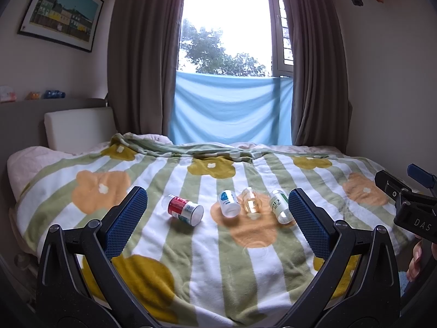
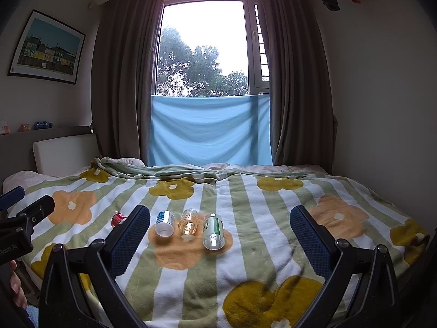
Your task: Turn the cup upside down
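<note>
Several small cups lie on their sides in a row on the flowered blanket (image 1: 207, 259). From left: a red-labelled cup (image 1: 183, 209) (image 2: 118, 219), a blue-labelled cup (image 1: 229, 203) (image 2: 165, 223), a clear amber-tinted cup (image 1: 251, 200) (image 2: 188, 221), and a green-labelled cup (image 1: 280, 205) (image 2: 213, 231). My left gripper (image 1: 217, 220) hangs open above the bed's near side, its blue pads flanking the row from a distance. My right gripper (image 2: 220, 235) is open too, set back from the cups, its left pad hiding part of the red cup.
The bed (image 2: 273, 191) fills the foreground, with a white headboard cushion (image 1: 79, 127) at the left and a curtained window (image 1: 226, 27) behind. The right gripper's body (image 1: 407, 205) shows at the left view's right edge, with a hand (image 1: 416, 262) below.
</note>
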`<state>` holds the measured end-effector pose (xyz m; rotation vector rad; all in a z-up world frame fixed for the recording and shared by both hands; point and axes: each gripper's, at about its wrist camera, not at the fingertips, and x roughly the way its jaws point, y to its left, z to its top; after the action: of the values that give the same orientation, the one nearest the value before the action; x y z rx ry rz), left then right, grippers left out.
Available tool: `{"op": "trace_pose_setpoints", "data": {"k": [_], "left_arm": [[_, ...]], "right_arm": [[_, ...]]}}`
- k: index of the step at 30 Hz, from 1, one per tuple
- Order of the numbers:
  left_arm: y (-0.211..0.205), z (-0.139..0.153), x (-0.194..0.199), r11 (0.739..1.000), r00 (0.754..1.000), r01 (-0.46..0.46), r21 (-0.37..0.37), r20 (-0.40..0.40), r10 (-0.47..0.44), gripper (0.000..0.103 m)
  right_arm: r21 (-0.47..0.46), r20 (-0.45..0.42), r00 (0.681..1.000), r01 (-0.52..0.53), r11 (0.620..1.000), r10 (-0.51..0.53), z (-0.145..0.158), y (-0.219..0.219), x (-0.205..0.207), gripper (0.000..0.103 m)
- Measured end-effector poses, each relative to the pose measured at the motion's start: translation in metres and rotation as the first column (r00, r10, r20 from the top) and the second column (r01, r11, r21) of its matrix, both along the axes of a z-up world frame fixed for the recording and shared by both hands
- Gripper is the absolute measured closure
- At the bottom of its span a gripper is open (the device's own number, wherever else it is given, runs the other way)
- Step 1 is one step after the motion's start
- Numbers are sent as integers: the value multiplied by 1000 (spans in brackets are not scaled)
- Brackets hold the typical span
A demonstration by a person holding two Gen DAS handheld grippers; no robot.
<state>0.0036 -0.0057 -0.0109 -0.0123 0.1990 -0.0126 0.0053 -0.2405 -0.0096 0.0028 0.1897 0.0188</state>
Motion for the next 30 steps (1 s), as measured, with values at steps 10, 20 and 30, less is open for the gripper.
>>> {"op": "trace_pose_setpoints", "data": {"k": [10, 20, 30], "left_arm": [[9, -8, 14, 1000, 999, -8, -9, -39, 8, 0], [24, -38, 39, 999, 992, -43, -15, -120, 41, 0], [45, -83, 67, 996, 979, -85, -22, -186, 80, 0]], "right_arm": [[-7, -35, 999, -30, 1000, 30, -5, 9, 21, 1], [-51, -151, 972, -191, 980, 182, -1, 40, 106, 1], [40, -420, 833, -380, 924, 361, -23, 84, 265, 1]]}}
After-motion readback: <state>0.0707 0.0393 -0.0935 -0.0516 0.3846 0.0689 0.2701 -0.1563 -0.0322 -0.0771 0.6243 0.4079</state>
